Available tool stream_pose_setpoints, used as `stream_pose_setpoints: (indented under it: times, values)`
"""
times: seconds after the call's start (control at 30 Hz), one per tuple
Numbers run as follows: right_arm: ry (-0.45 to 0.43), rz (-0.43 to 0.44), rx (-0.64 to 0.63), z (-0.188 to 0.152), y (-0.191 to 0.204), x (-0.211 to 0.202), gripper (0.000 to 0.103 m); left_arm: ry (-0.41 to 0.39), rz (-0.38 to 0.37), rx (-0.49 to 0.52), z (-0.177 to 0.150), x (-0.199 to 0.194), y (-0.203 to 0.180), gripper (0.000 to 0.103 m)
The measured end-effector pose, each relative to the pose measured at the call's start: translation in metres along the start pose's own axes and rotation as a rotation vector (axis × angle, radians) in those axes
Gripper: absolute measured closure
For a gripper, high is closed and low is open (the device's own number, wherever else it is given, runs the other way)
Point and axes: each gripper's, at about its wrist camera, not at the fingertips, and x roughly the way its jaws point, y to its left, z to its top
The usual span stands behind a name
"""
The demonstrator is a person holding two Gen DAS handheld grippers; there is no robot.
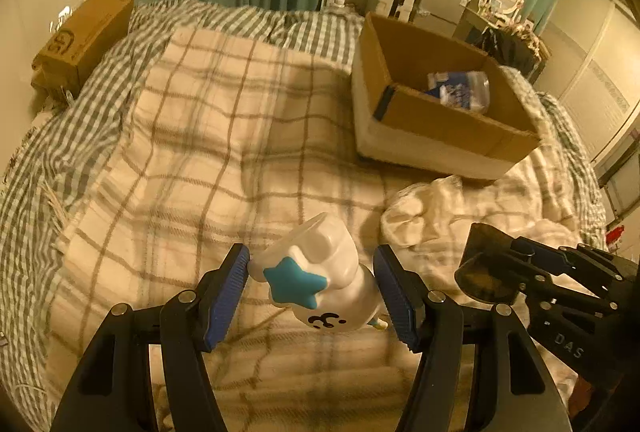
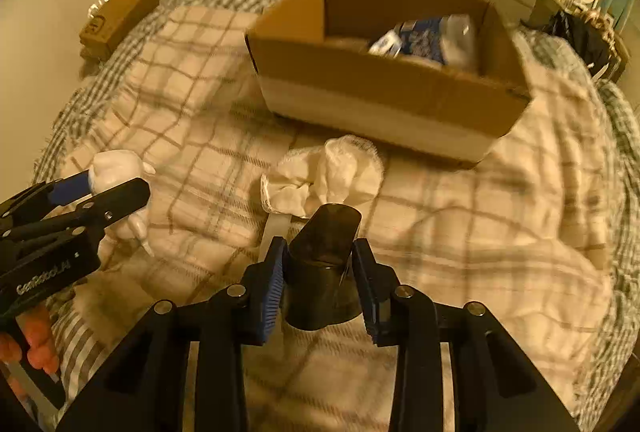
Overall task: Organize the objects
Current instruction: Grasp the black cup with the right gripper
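My left gripper [image 1: 312, 292] straddles a white toy-shaped cup with a blue star [image 1: 316, 272] lying on the plaid blanket; both pads sit at its sides, with a small gap showing on the right. The toy also shows in the right wrist view [image 2: 118, 168]. My right gripper [image 2: 318, 286] is shut on a dark smoky plastic cup [image 2: 324, 264], held above the bed; it appears in the left wrist view [image 1: 486, 264]. An open cardboard box [image 1: 452, 120] sits on the bed beyond, holding a blue-and-white packet [image 1: 460, 90].
A crumpled white cloth [image 2: 324, 176] lies between the grippers and the box [image 2: 384, 88]. A closed brown carton [image 1: 80, 36] lies at the bed's far left. Green curtains, a TV and a cluttered desk stand behind.
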Motion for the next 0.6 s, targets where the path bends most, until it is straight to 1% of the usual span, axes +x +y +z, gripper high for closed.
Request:
stream_pose_setpoints:
  times: [0.2,0.37,0.43,0.5,0.6]
  values:
    - [-0.101,-0.021,-0.008,-0.005,-0.009,-0.057,0.071,-0.066,-0.035,0.025,0.009,-0.04,-0.023,0.037]
    - [-0.188,-0.037,-0.007,-0.004,-0.018,-0.1,0.072,-0.106,-0.05,0.055,0.02,-0.064,-0.042,0.037]
    - [-0.228,-0.052,-0.014,0.0,-0.02,-0.119,0.072,-0.12,-0.053,0.071,0.027,-0.07,-0.05,0.037]
    - [-0.262,-0.067,-0.029,0.006,-0.021,-0.134,0.072,-0.132,-0.072,0.077,0.037,-0.076,-0.057,0.037]
    - [-0.313,-0.077,-0.05,0.023,-0.022,-0.154,0.072,-0.152,-0.091,0.088,0.057,-0.081,-0.068,0.037]
